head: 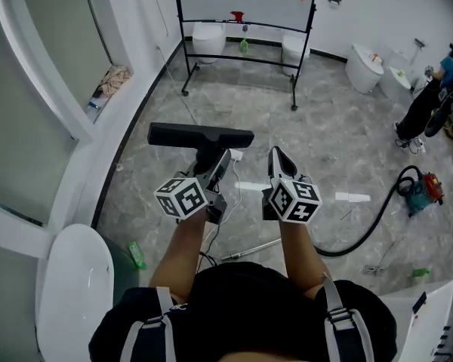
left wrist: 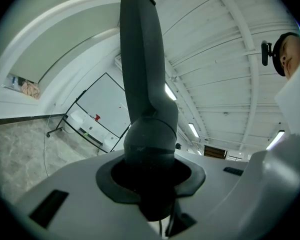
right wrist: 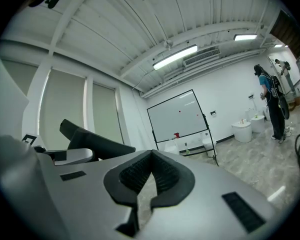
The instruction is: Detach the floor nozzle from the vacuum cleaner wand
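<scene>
Above the floor [head: 325, 127], the left gripper [head: 220, 161] clamped the nozzle [head: 200, 135] neck; the right gripper [head: 277, 157] was closed, empty.

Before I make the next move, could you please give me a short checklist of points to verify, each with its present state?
1. Left gripper shut on the neck of the floor nozzle: ok.
2. Nozzle free of the wand, which lies on the floor: ok, no tube shows on it.
3. Right gripper shut with nothing between its jaws: ok.
4. Right gripper apart from the nozzle: ok.
5. Floor directly under the nozzle free for setting it down: cannot tell, the arms hide it.
6. The person at the far right stands well away: ok.
</scene>
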A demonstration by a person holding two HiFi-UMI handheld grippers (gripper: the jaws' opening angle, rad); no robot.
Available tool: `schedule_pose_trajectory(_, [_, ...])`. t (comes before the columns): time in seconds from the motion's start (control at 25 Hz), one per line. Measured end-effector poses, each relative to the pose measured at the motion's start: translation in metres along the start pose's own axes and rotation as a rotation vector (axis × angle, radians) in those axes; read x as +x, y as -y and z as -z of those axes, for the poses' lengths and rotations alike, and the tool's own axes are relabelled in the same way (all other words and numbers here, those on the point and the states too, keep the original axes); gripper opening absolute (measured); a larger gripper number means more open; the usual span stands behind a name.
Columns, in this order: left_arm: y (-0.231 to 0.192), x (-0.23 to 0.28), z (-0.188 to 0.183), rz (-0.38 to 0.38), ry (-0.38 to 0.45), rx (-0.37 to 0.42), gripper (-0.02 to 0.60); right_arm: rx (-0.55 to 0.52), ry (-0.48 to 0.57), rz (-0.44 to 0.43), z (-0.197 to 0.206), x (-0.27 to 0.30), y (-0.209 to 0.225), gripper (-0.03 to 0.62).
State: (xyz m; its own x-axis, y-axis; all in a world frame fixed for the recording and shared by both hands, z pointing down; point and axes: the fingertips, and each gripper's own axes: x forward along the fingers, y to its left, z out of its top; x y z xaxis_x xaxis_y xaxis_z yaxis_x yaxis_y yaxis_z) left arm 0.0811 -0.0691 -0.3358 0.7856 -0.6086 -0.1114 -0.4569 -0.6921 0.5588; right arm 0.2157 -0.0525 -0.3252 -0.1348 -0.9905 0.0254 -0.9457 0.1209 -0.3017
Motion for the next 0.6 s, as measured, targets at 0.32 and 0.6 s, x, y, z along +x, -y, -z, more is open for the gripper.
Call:
schedule_pose_trajectory(0.32, [-0.01,0.001,-0.01,-0.033,0.009,-0.005,0.126,-0.03,-0.005,0.009,-0.004,0.012,0.004,0.014])
schedule_pose_trajectory(0.6, [-0.015,0.006,-0.014,-0.052,0.024,-0.015,0.126,0.027,-0.002,0.003,-0.007,0.015,0.014,0.014])
